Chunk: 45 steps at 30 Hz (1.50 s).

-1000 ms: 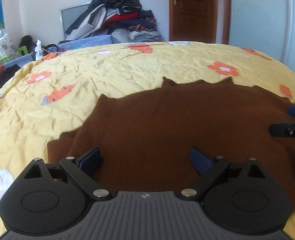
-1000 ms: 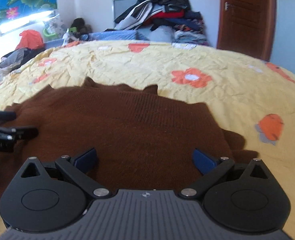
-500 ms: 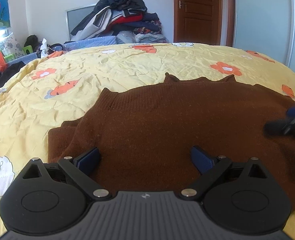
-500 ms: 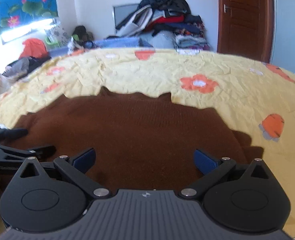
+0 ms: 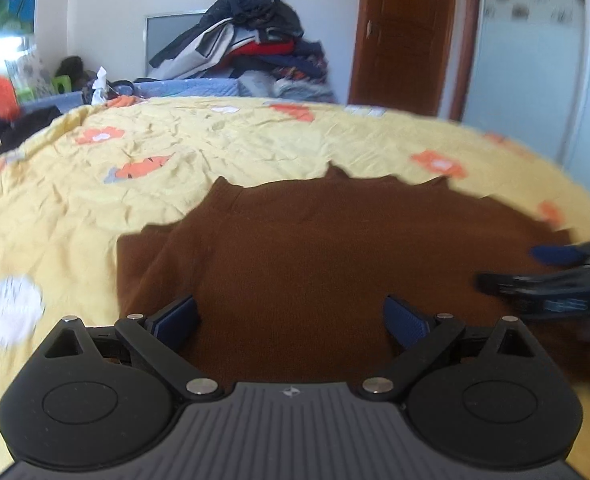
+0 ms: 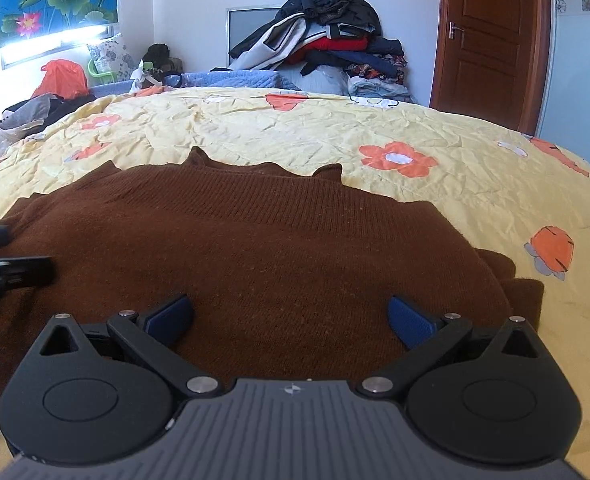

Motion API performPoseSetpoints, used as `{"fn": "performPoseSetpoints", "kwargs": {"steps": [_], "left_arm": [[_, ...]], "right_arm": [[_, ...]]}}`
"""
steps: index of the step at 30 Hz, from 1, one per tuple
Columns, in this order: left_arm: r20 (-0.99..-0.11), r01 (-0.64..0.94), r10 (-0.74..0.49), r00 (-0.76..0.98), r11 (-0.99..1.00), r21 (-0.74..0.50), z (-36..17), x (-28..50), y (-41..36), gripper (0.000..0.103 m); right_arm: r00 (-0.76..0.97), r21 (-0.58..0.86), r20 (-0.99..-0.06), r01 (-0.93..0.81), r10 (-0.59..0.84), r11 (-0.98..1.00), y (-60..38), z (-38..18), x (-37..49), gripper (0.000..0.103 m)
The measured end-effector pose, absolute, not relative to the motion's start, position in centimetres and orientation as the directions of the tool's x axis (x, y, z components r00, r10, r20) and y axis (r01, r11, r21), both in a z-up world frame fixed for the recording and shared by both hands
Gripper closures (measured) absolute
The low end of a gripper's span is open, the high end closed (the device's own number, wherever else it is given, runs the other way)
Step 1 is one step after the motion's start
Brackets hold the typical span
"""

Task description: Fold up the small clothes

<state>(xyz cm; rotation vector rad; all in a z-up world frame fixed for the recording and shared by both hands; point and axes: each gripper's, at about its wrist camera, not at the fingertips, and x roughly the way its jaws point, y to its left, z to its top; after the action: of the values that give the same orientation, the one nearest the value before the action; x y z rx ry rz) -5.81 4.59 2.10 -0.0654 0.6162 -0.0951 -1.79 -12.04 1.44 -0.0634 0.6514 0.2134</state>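
With the brown sweater (image 6: 255,248) spread flat across the middle of the bed (image 6: 435,128), the left gripper (image 5: 291,316) and right gripper (image 6: 291,316) hover with fingers wide apart and empty, so the 1st fold likely needs each to pinch an edge.

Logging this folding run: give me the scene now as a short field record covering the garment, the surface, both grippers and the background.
garment: brown knit sweater, spread flat, collar at the far edge
surface: yellow bedspread with orange flowers, wrinkled
left gripper: open, over the sweater's near part, holding nothing
right gripper: open, over the sweater's near part, holding nothing
background: pile of clothes against the far wall, wooden door to its right
fold status: no fold visible yet
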Motion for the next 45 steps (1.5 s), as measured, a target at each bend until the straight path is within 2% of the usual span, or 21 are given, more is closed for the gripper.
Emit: {"fn": "performPoseSetpoints", "kwargs": {"steps": [3, 6, 9, 11, 14, 18, 22, 26, 30, 31, 32, 35, 36, 37, 39, 40, 41, 43, 45], "left_arm": [[-0.595, 0.057, -0.123, 0.794, 0.990, -0.128, 2.2, -8.2, 5.2, 0.003], [-0.615, -0.021, -0.088, 0.784, 0.986, -0.168, 2.4, -9.8, 6.6, 0.003], [-0.630, -0.114, -0.115, 0.768, 0.944, -0.311, 2.6, -11.3, 9.6, 0.003], [-0.648, -0.171, -0.187, 0.738, 0.877, -0.448, 1.7, -12.0, 11.7, 0.003], [-0.594, -0.168, -0.259, 0.762, 0.806, -0.567, 1.1, -12.5, 12.7, 0.003], [-0.522, -0.175, -0.342, 0.781, 0.682, -0.710, 0.1, -10.8, 13.0, 0.003], [-0.499, -0.240, -0.330, 0.802, 0.586, -0.774, -0.3, -9.3, 13.5, 0.004], [-0.492, -0.246, -0.324, 0.808, 0.574, -0.781, -0.4, -9.2, 13.8, 0.006], [-0.498, -0.253, -0.309, 0.810, 0.583, -0.772, -0.3, -9.2, 13.7, 0.006], [-0.502, -0.256, -0.303, 0.810, 0.587, -0.768, -0.2, -9.2, 13.7, 0.009], [-0.510, -0.265, -0.295, 0.808, 0.591, -0.762, -0.2, -9.1, 13.7, 0.018], [-0.535, -0.292, -0.289, 0.794, 0.590, -0.753, -0.5, -9.1, 14.4, 0.042], [-0.533, -0.296, -0.296, 0.792, 0.578, -0.761, -0.6, -9.1, 14.7, 0.043], [-0.531, -0.298, -0.303, 0.791, 0.567, -0.768, -0.7, -9.0, 15.0, 0.045], [-0.553, -0.319, -0.288, 0.782, 0.577, -0.751, -0.8, -8.8, 15.2, 0.063], [-0.585, -0.340, -0.274, 0.764, 0.600, -0.724, -0.9, -8.6, 15.1, 0.088], [-0.605, -0.349, -0.274, 0.747, 0.613, -0.709, -1.1, -8.3, 15.2, 0.092], [-0.598, -0.340, -0.286, 0.749, 0.608, -0.718, -1.0, -8.4, 15.7, 0.094], [-0.562, -0.291, -0.297, 0.772, 0.621, -0.728, 0.0, -9.0, 16.1, 0.096]], "right_arm": [[0.774, 0.009, -0.607, -0.216, 0.177, 0.976, -12.1, 1.4, -1.8, 0.000], [0.785, 0.021, -0.595, -0.200, 0.173, 0.979, -12.4, 1.8, -2.4, 0.000], [0.797, 0.174, -0.559, -0.156, 0.228, 0.972, -14.7, 3.3, -5.2, 0.000], [0.807, 0.313, -0.516, -0.135, 0.288, 0.940, -17.3, 3.8, -7.5, 0.000], [0.819, 0.446, -0.499, -0.039, 0.284, 0.894, -21.1, 3.6, -10.0, 0.000], [0.816, 0.475, -0.534, 0.073, 0.221, 0.877, -23.8, 3.0, -11.2, 0.000], [0.804, 0.459, -0.567, 0.129, 0.178, 0.879, -24.6, 2.7, -11.2, 0.000], [0.754, 0.432, -0.629, 0.134, 0.191, 0.892, -24.8, 2.4, -11.3, 0.000], [0.709, 0.614, -0.578, 0.054, 0.403, 0.787, -25.2, 2.1, -11.4, 0.001], [0.702, 0.652, -0.560, 0.047, 0.439, 0.757, -25.3, 1.9, -11.2, 0.001], [0.700, 0.669, -0.550, 0.044, 0.455, 0.742, -25.4, 1.7, -11.1, 0.002], [0.686, 0.707, -0.538, 0.051, 0.490, 0.706, -25.9, 1.5, -10.7, 0.018], [0.677, 0.728, -0.532, 0.058, 0.509, 0.683, -26.1, 1.1, -10.5, 0.034], [0.668, 0.737, -0.535, 0.070, 0.517, 0.672, -26.3, 0.7, -10.3, 0.061], [0.658, 0.738, -0.552, 0.098, 0.512, 0.668, -26.6, -0.4, -9.9, 0.088], [0.666, 0.764, -0.527, 0.100, 0.527, 0.638, -26.9, -0.9, -10.0, 0.088], [0.669, 0.778, -0.515, 0.102, 0.536, 0.620, -26.9, -1.1, -10.0, 0.088], [0.678, 0.778, -0.502, 0.083, 0.537, 0.622, -26.8, -0.8, -10.4, 0.088], [0.682, 0.776, -0.490, 0.057, 0.543, 0.628, -26.6, 0.0, -11.0, 0.089]]}}
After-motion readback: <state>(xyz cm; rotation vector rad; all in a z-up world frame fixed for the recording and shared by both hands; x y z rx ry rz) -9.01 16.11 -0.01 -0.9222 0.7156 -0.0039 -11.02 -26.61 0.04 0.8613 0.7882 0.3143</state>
